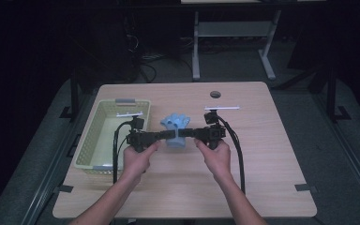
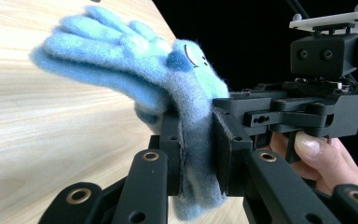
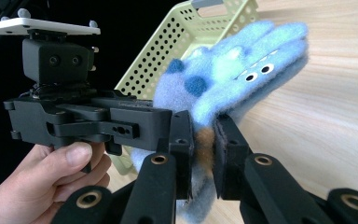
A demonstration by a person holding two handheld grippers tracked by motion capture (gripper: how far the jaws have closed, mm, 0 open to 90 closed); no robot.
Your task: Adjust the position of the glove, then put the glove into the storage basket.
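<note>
A fluffy light blue glove point(image 1: 176, 125) with darker blue spots and small cartoon eyes hangs above the wooden table, held from both sides. My left gripper point(image 1: 168, 134) comes in from the left and is shut on the glove's cuff point(image 2: 193, 154), its fingers pointing up and away. My right gripper point(image 1: 182, 133) comes in from the right, tip to tip with the left one, and is shut on the same cuff point(image 3: 204, 154). The glove's finger end point(image 3: 265, 51) sticks out above the jaws and leans toward the basket.
A pale green perforated basket point(image 1: 108, 136) stands at the table's left side, just beside my left hand; its rim point(image 3: 168, 42) shows behind the glove. A round cable hole point(image 1: 215, 94) sits near the table's far edge. Black cables trail from both grippers.
</note>
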